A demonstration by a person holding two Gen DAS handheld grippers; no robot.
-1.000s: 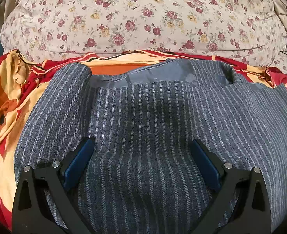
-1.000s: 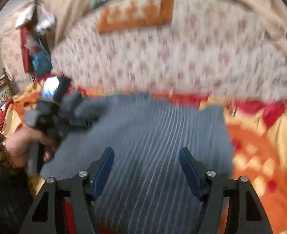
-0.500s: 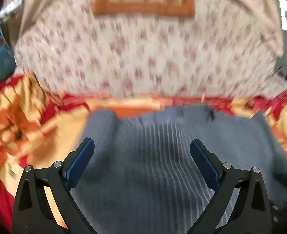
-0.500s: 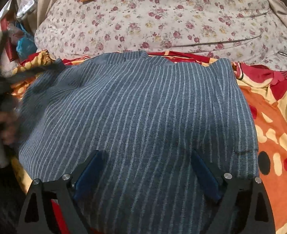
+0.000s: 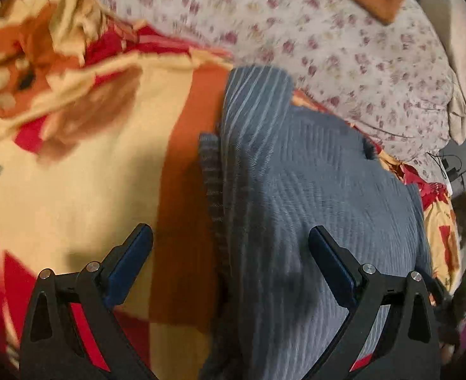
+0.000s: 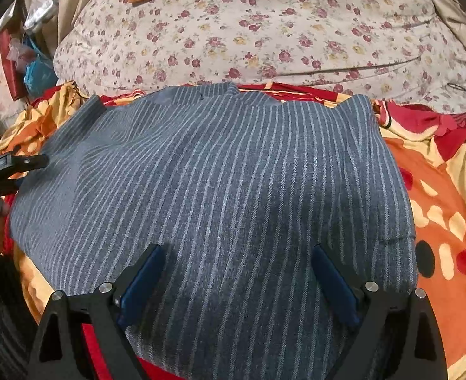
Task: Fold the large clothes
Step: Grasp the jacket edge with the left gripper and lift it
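A grey-blue pinstriped garment (image 6: 226, 190) lies folded into a broad block on the bed. My right gripper (image 6: 236, 253) is open and empty, its fingers low over the garment's near part. My left gripper (image 5: 229, 237) is open and empty above the garment's left edge (image 5: 220, 190), one finger over the blanket and one over the cloth. The left gripper also shows at the left edge of the right wrist view (image 6: 8, 164). The left wrist view is blurred.
A red, orange and yellow patterned blanket (image 6: 439, 209) covers the bed under the garment. A big floral pillow or duvet (image 6: 264, 31) lies behind it. Clutter with blue bags (image 6: 36, 69) sits at the far left.
My left gripper swung left from over the garment's middle to its left edge. My right gripper dropped close onto the garment and held there.
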